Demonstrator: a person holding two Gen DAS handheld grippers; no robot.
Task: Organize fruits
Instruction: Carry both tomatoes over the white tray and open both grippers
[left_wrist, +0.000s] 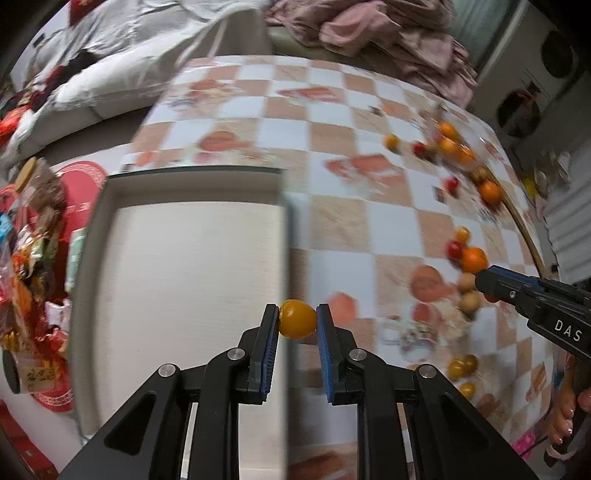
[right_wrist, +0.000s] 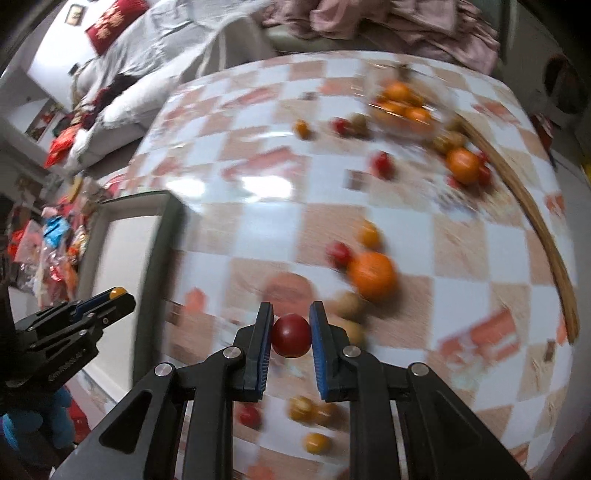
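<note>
In the left wrist view, the left gripper (left_wrist: 297, 320) pinches a small round yellow tomato (left_wrist: 297, 319) above the right rim of the shallow white rectangular tray (left_wrist: 192, 273). In the right wrist view, the right gripper (right_wrist: 291, 334) clamps a small round red tomato (right_wrist: 291, 335) over the checkered tablecloth (right_wrist: 258, 229), near a round orange (right_wrist: 372, 275).

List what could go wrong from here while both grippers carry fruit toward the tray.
1. The left gripper pinches the yellow tomato only at its fingertips, right over the tray rim; it may slip and roll off.
2. The right gripper holds the red tomato above loose fruit, beside the orange; lowering could scatter them.
</note>
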